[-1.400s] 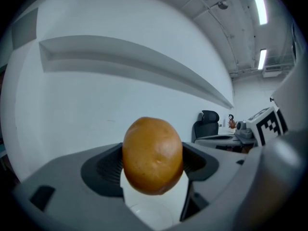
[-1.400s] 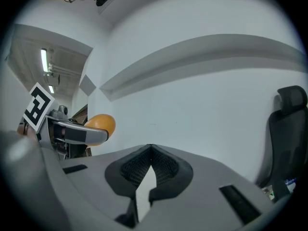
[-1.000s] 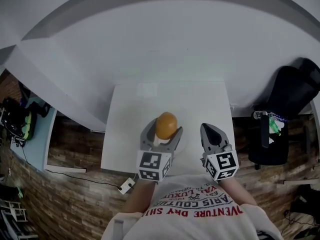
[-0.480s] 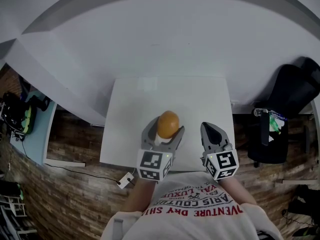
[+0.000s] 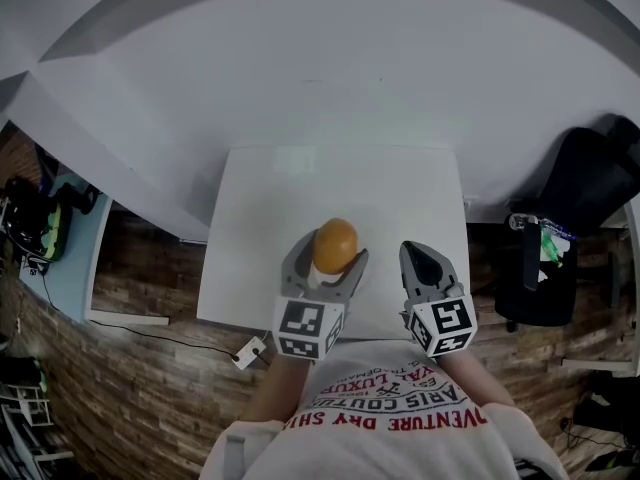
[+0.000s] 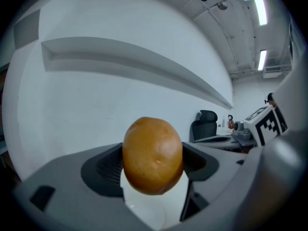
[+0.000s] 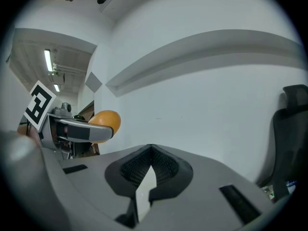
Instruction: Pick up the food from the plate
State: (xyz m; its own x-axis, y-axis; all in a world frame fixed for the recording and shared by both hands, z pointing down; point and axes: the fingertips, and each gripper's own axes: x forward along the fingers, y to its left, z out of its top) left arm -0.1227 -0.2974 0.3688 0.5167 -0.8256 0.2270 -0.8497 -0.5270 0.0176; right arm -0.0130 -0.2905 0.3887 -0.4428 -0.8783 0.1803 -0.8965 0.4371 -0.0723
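Observation:
My left gripper (image 5: 327,256) is shut on the food (image 5: 335,245), a round orange-brown piece like a potato, and holds it above the near middle of the white table (image 5: 300,198). In the left gripper view the food (image 6: 153,155) is clamped between both grey pads and clear of the white surface below. The plate cannot be told apart from the white tabletop. My right gripper (image 5: 425,260) hangs beside it on the right, shut with nothing in it; its pads (image 7: 161,165) meet. From the right gripper view the left gripper (image 7: 79,129) and the food (image 7: 107,121) show at the left.
A white wall rises behind the table. A black office chair (image 5: 590,198) stands to the right, next to a small stand with green items (image 5: 545,253). On the wood-pattern floor at the front left lies a cable with a plug (image 5: 250,353).
Almost nothing has changed: the left gripper keeps the food clamped in about the same place, and the right gripper stays shut beside it.

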